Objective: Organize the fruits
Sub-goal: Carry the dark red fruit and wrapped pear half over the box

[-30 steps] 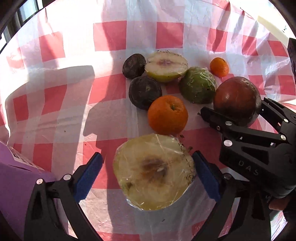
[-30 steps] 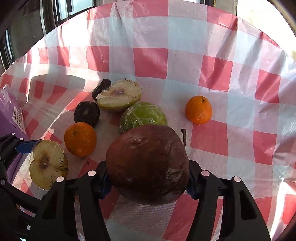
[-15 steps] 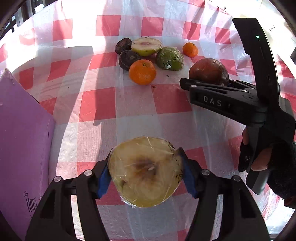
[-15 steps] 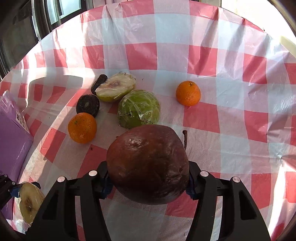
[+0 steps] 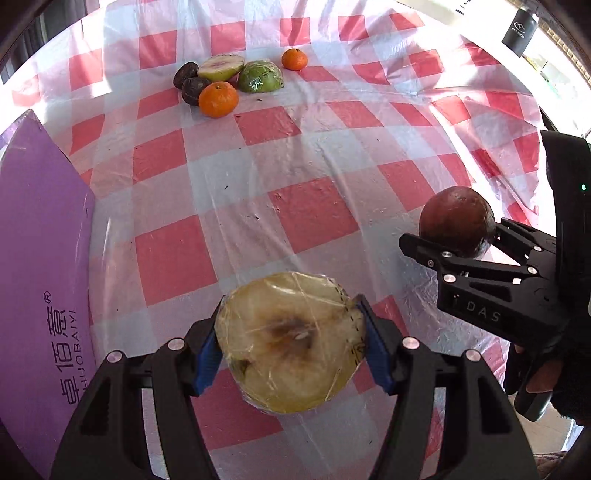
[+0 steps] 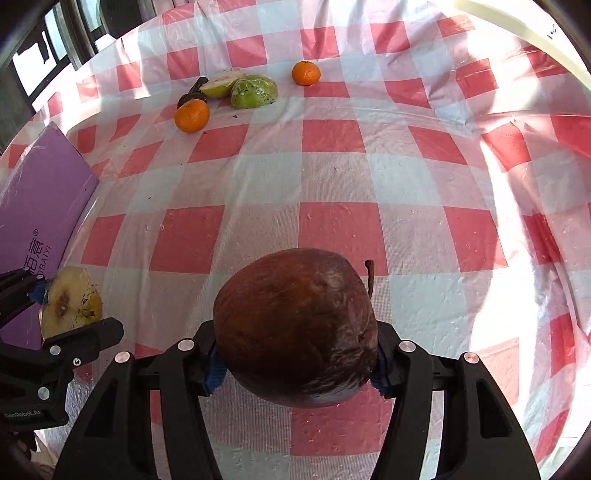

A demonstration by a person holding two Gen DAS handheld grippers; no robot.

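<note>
1. Left wrist view: left gripper (image 5: 291,343) has its blue pads pressed on both sides of a wrapped half pear (image 5: 290,341), cut face up, held above the checkered tablecloth (image 5: 310,155).
2. Right wrist view: right gripper (image 6: 295,362) is clamped on a dark brown pear (image 6: 295,328), stem at its right; this fruit also shows to the right of the half pear in the left wrist view (image 5: 457,221).
3. Landmark: purple box (image 5: 40,280), lying along the cloth's left side. The half pear sits just right of its near end (image 6: 70,301).
4. Remaining fruit is clustered well beyond the box's far corner, to its right: a mandarin (image 5: 218,99), two dark fruits (image 5: 194,90) touching it, a cut pale half fruit (image 5: 221,67) behind them, and a wrapped green half fruit (image 5: 260,76) beside that.
5. A smaller mandarin (image 5: 294,59) lies apart, farther right of the cluster.
6. Between the held fruits and that cluster, right of the box, the cloth is bare apart from wrinkles and small specks.
7. Far from the box, at the upper right past the cloth edge, stands a dark can (image 5: 519,31).
8. The cloth's right edge drapes down in bright glare; detail there is washed out.
</note>
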